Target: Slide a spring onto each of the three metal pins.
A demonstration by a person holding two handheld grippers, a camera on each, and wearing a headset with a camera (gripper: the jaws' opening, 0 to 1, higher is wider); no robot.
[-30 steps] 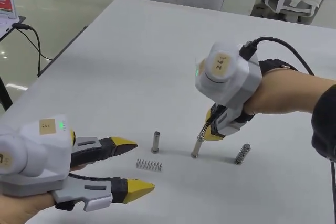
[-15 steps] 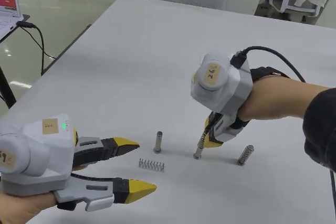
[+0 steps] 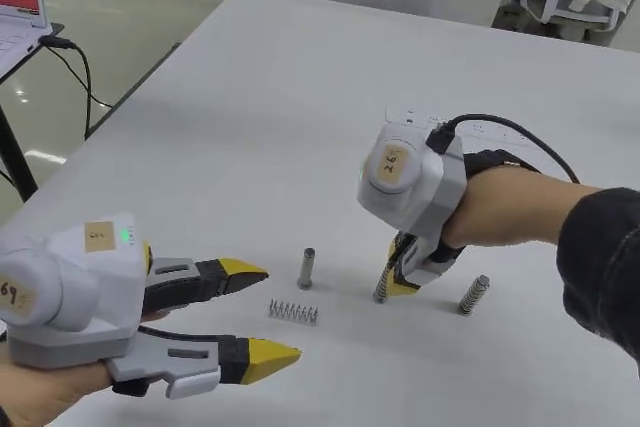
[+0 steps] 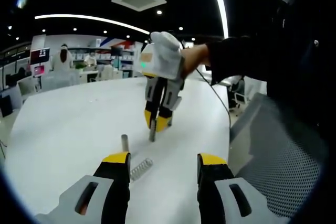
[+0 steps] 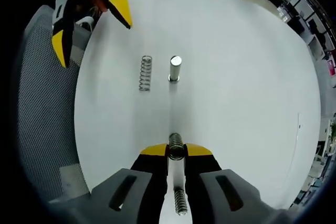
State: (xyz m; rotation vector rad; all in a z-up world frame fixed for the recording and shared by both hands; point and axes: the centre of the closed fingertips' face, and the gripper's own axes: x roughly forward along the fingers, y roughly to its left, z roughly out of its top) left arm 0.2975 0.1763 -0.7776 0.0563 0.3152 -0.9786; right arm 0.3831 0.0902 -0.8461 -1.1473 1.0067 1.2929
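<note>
White workbench point(image 3: 250, 97), office space behind. Three pins stand in a row close to you. The sprung pin point(image 3: 473, 294) at the right of the row already carries its coil, the bare pin point(image 3: 306, 267) at the left carries none, and the middle pin point(image 3: 380, 293) is the one in work.

Right gripper point(image 3: 402, 282): the jaws are drawn in tight, pinching the held spring point(image 5: 176, 148) across its coils. In the right gripper view it runs back between the jaws toward the camera. In the head view it leans over the middle pin with its lower end at the pin's top. I cannot tell whether the pin has entered the coil.

Left gripper point(image 3: 262, 312): the jaws are spread wide and hold nothing. The loose spring point(image 3: 293, 311) lies flat on the bench just ahead of its tips, near the foot of the bare pin but apart from it.

Recommendation:
- Bring your right gripper more upright so the spring's axis lines up with the pin.
- Lower it straight down.
- Pinch lightly — hard pressure may crush the coils.
- Release only once the coils surround the shaft.

Risk: a sideways push may topple the pin, which appears to stand free.
</note>
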